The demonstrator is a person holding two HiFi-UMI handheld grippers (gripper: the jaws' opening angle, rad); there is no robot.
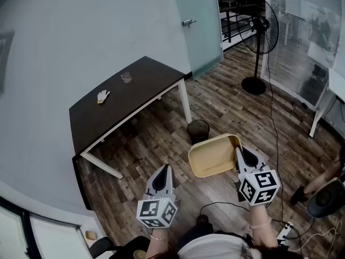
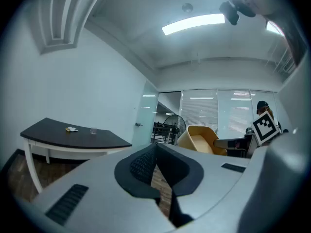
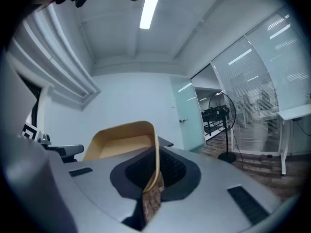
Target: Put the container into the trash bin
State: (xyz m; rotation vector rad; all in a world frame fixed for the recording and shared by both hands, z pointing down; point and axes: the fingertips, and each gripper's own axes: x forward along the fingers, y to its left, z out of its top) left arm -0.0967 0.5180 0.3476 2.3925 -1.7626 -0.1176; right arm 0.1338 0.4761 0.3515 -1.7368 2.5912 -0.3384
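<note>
My right claw [image 1: 242, 154] is closed on the container [image 1: 213, 156]. It pinches only the thin wall at one edge, and the rest of the yellow tray hangs in the air to the left of this claw. In the right gripper view the wall goes straight between the two pads. My left claw [image 1: 163, 172] holds nothing and its jaws are together. The container is to its right and a little ahead.

The trash bin [image 1: 198, 129] stands on the floor ahead of both claws and well below them, just beside a leg of the bench [image 1: 135, 99]. The container is not yet over it.

I think there are some risks from here. The grip is on one edge only, so the tray can turn on the pads or slip out when I carry it forward and lower it. The tray also looks wider than the mouth of the bin. If I let it go flat, it may rest across the rim or fall beside the bin, so I should probably tilt it to enter with the narrow side. A push on the rim may also knock the light bin over.
</note>
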